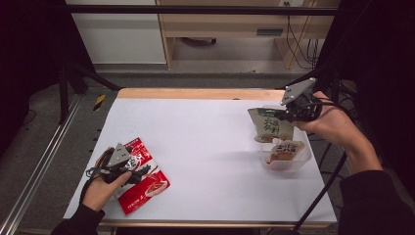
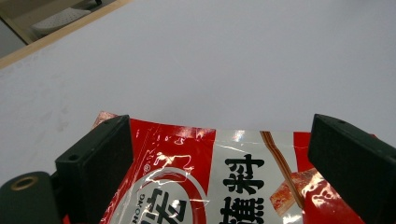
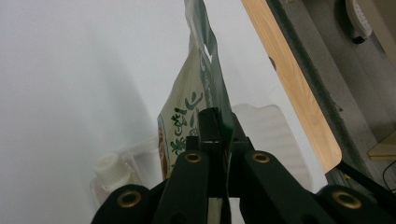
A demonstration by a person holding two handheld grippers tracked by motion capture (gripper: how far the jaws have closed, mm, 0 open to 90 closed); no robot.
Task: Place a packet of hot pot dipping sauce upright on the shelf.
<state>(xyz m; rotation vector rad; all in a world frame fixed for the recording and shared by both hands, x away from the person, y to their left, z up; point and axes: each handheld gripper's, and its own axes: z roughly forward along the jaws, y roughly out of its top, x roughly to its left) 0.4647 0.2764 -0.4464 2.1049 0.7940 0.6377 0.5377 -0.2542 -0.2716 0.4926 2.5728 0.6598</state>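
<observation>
Right gripper [image 3: 215,122] clenched on green pouch [image 1: 268,125] over tray [image 1: 303,157] at right table edge, left gripper [image 2: 219,154] released over red pouch [image 1: 147,178]; thin pinch may slip.

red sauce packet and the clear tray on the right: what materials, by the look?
Red sauce packet: glossy plastic film, probably; bright glare patches and creases across the print. Clear tray: thin, see-through moulded plastic, seemingly; the packet inside shows through its walls and its rim looks ribbed.

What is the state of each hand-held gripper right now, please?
Left hand-held gripper: open, jaws standing wide over the red seasoning packet, not pressing it.
Right hand-held gripper: closed on the green-and-cream seasoning pouch, above the clear plastic tray.
</observation>
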